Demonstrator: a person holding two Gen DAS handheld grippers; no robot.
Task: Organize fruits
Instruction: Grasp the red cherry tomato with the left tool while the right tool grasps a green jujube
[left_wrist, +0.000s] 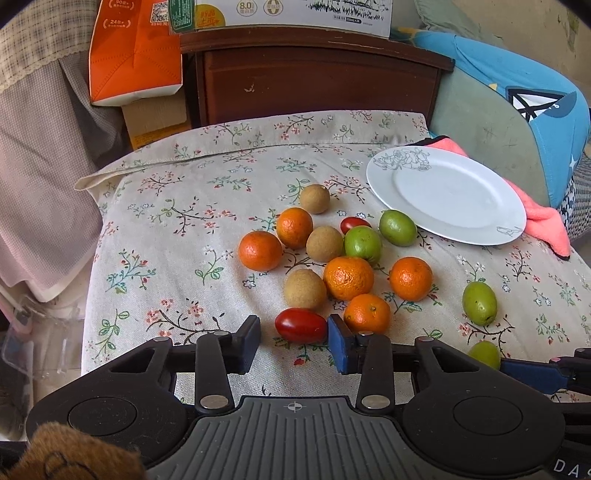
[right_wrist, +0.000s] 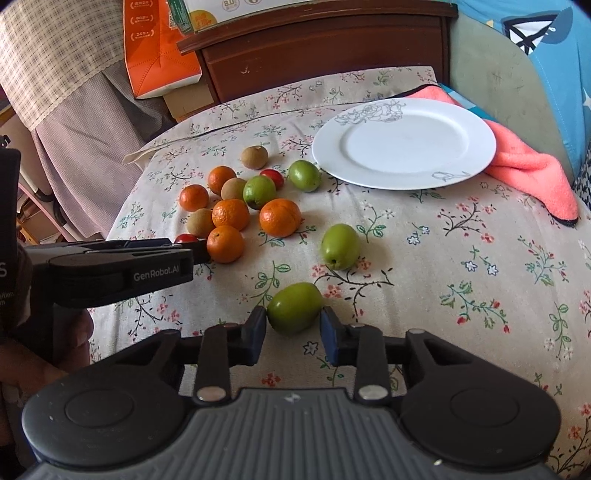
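Small fruits lie loose on a floral cloth (left_wrist: 177, 221): several oranges (left_wrist: 348, 277), three brown round fruits (left_wrist: 305, 288), green fruits (left_wrist: 479, 302) and a far red tomato (left_wrist: 354, 223). A bare white plate (left_wrist: 447, 199) (right_wrist: 402, 144) stands at the back right. My left gripper (left_wrist: 293, 332) straddles a red cherry tomato (left_wrist: 301, 325): the right pad touches it and a gap shows at the left pad. My right gripper (right_wrist: 293, 326) is shut on a green fruit (right_wrist: 295, 308) that rests on the cloth, with both pads against its sides.
A pink cloth (right_wrist: 532, 173) lies behind the plate, against a blue and green cushion (left_wrist: 517, 110). A dark wooden cabinet (left_wrist: 314, 81) and an orange carton (left_wrist: 133, 55) stand behind. The cloth drops off at the left edge (left_wrist: 88, 229).
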